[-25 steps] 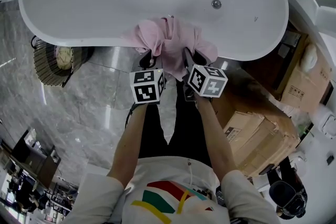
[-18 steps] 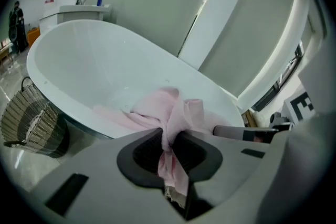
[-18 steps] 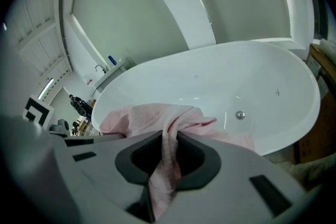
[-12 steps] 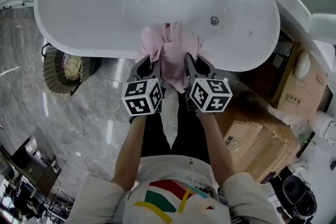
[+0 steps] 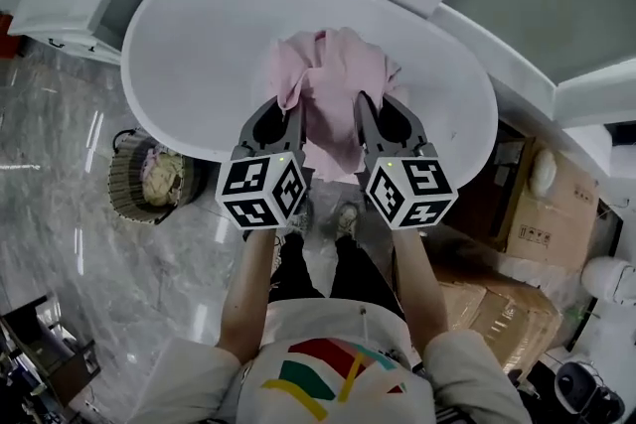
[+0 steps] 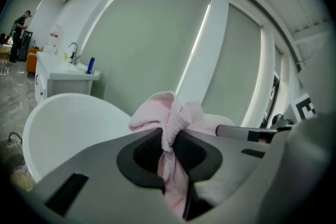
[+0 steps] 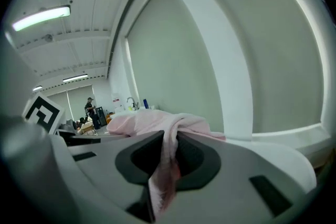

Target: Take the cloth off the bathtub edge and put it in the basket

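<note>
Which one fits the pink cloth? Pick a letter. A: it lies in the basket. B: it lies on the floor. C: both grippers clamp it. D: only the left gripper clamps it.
C: each gripper view shows the pink cloth pinched between that gripper's jaws, left gripper and right gripper alike, well apart from the basket.

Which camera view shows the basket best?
The head view: the whole basket shows beside the bathtub. The left gripper view catches only its edge at lower left; the right gripper view misses it.
</note>
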Motion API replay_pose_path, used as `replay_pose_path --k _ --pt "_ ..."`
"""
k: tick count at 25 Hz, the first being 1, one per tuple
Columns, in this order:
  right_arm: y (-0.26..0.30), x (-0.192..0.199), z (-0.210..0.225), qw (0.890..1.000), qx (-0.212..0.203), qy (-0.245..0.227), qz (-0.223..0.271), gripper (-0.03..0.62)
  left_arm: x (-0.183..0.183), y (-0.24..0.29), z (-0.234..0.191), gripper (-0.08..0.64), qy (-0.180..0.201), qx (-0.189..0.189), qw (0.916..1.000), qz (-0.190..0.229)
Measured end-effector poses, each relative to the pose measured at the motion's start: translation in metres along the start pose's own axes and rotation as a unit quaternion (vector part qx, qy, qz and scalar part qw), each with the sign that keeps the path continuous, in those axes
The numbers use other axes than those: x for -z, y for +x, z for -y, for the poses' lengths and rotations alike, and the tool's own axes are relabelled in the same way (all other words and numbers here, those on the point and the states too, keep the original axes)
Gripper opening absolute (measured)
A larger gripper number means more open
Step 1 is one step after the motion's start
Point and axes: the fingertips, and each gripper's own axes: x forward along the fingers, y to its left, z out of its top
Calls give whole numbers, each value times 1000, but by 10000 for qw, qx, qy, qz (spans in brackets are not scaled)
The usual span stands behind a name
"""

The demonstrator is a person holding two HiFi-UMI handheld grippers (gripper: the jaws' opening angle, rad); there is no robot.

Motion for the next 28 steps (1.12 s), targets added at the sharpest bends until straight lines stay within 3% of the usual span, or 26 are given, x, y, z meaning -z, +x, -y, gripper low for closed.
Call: replay_pose_path --k 6,11,17,28 --pt "-8 -120 -34 9930 -240 -567 1011 69 -116 -19 23 69 361 207 9940 1008" --pt "-33 -175 -53 9845 -341 -840 1502 69 -172 -45 48 69 628 245 9862 1515" --pt "-49 -198 -62 9792 -439 -953 1736 69 -193 -60 61 69 652 366 9824 1714" --pt "-54 -188 -57 9813 -670 -819 1606 69 -182 -67 67 69 658 176 9845 1618"
